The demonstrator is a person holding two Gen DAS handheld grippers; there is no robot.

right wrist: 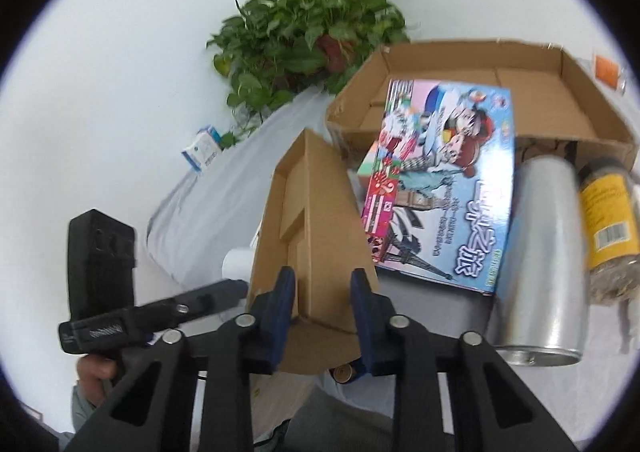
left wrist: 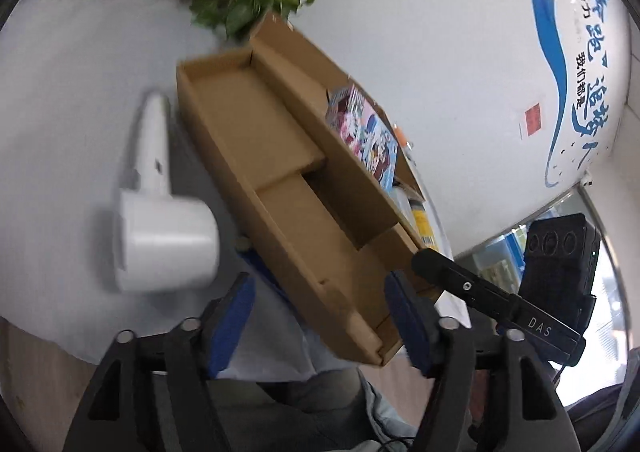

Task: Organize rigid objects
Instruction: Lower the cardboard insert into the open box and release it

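A long shallow cardboard tray (left wrist: 280,188) is held up at a tilt over the white-clothed table. My right gripper (right wrist: 323,298) is shut on its near end (right wrist: 316,236). My left gripper (left wrist: 320,304) is open, its blue pads on either side of the tray's near end without clear contact. A white hair dryer (left wrist: 160,212) lies on the cloth to the left of the tray. A colourful cartoon game box (right wrist: 444,180) leans in a bigger open carton (right wrist: 560,92); it also shows in the left wrist view (left wrist: 368,132).
A silver can (right wrist: 540,264) and a yellow-labelled jar (right wrist: 608,220) lie at the right. A potted plant (right wrist: 312,40) stands at the back by the wall, a small blue-white box (right wrist: 202,150) near it. The table edge lies close below the grippers.
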